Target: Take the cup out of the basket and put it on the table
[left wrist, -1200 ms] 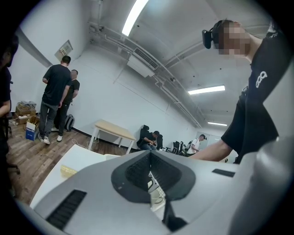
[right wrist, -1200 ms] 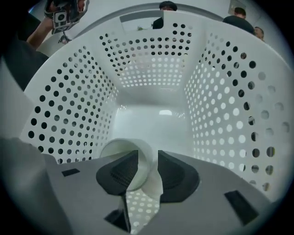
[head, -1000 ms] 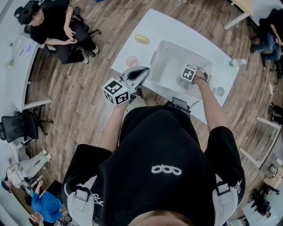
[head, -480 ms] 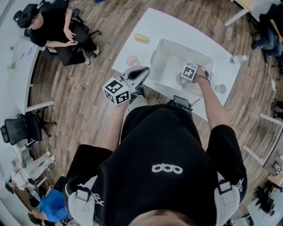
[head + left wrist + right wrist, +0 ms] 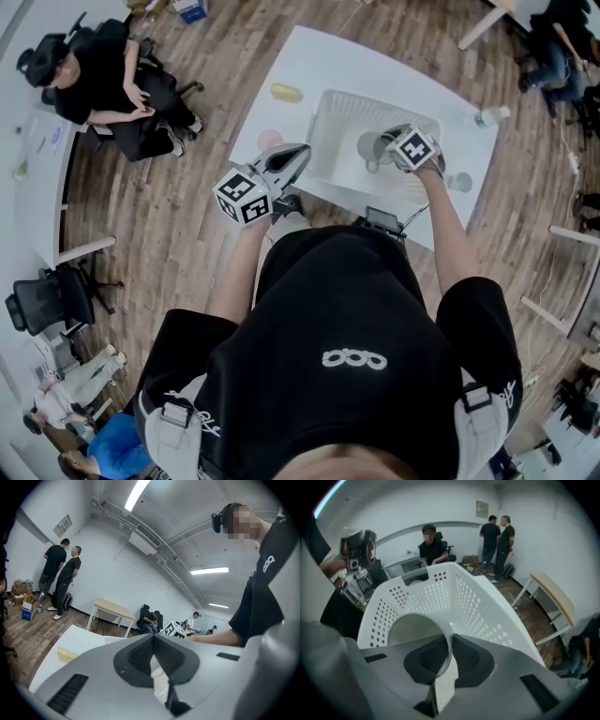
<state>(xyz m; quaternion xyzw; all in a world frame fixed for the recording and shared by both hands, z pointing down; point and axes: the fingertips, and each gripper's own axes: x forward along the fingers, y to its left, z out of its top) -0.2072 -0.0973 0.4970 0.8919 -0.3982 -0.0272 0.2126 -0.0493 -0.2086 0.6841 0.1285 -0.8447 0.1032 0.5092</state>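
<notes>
One cup [image 5: 417, 630] is pinched at its rim by the right gripper's [image 5: 450, 641] jaws for lifting from the basket [image 5: 454, 592], the left gripper's [image 5: 152, 639] jaws shut empty; clearing its wall toward the table [image 5: 309, 66] is needed next.

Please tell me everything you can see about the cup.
The cup is pale grey-green, plain and smooth, with a round open mouth, and it looks empty. It is tilted, with its mouth toward the camera in the right gripper view. The right hand-held gripper is shut on its wall, one jaw inside and one outside. It hangs over the white basket; no contact with it shows.
</notes>
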